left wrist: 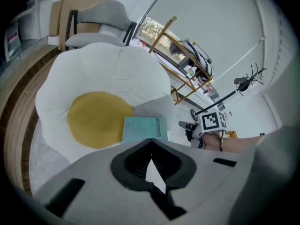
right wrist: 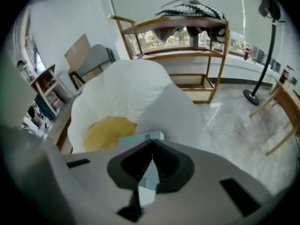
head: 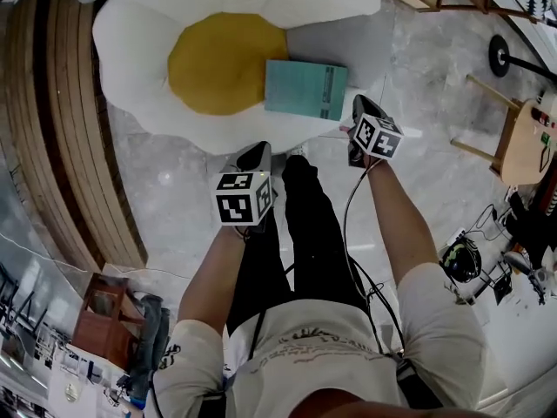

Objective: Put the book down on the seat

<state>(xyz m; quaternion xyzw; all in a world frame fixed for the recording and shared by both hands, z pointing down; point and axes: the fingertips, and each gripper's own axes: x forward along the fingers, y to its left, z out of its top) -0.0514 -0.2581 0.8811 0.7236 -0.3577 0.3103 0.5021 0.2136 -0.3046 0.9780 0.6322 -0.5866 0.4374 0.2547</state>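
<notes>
A teal book (head: 305,89) lies flat on the white egg-shaped seat (head: 139,42), half on its yellow centre cushion (head: 218,64) and near the seat's right front edge. My right gripper (head: 364,104) hovers just off the book's right front corner, jaws shut and empty. My left gripper (head: 257,153) is at the seat's front edge, left of the book, also shut with nothing in it. The left gripper view shows the book (left wrist: 143,128) just beyond the closed jaw tips (left wrist: 151,140). In the right gripper view the book (right wrist: 147,136) peeks over the closed jaws (right wrist: 152,142).
A curved wooden platform (head: 61,129) runs along the left. A wooden side table (head: 522,138) and a floor lamp base (head: 500,55) stand at the right, a wooden shelf (right wrist: 187,36) behind the seat. Cables and gear (head: 461,259) lie on the marble floor.
</notes>
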